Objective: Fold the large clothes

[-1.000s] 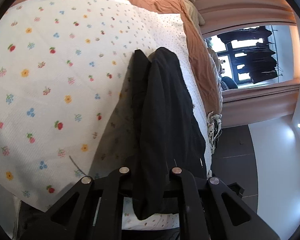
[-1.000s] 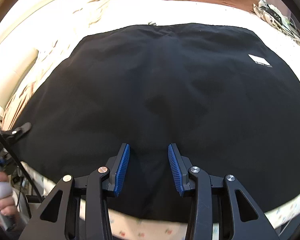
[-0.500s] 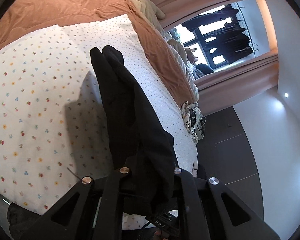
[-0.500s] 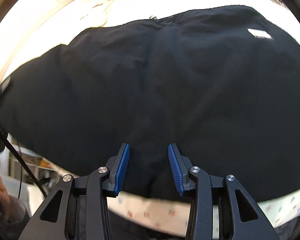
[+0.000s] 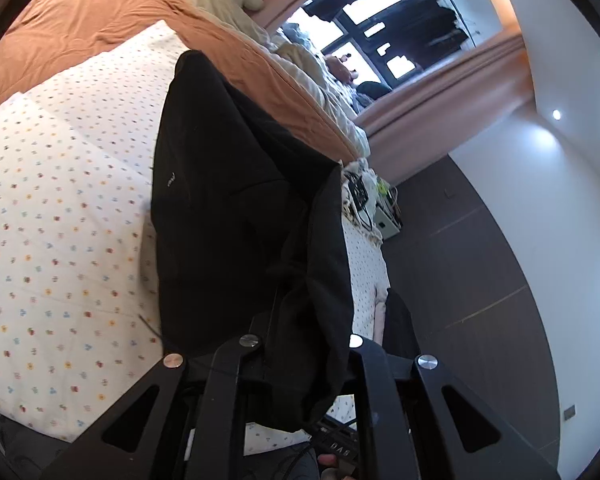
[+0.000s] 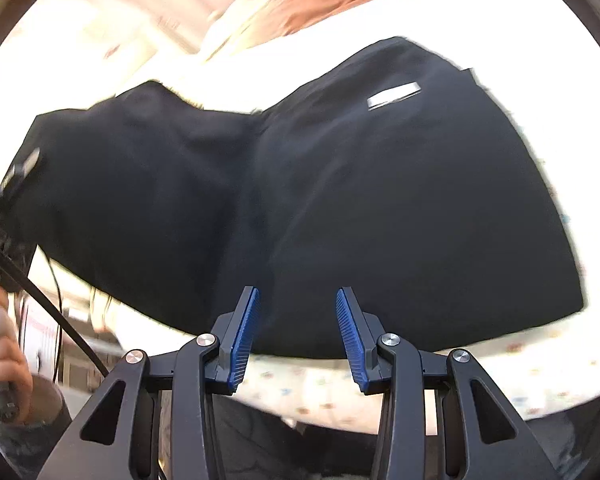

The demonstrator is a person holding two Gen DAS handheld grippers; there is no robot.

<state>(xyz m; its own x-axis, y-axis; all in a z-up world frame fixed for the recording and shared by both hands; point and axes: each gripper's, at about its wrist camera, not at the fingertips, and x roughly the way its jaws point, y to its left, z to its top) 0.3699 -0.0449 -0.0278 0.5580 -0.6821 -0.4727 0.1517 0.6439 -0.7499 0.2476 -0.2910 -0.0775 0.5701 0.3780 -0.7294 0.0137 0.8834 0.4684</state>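
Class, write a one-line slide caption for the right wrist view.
Open right gripper hovers at the near edge of a black garment spread on a floral bedsheet.

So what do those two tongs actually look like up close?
Both are black frames of angled struts with triangular cut-outs and round silver screw heads. The right tongs carry ribbed bright-blue pads on the inner faces of their fingers. On the left tongs the pads are hidden by black cloth. A black cable runs past a bare hand with a grey cuff.
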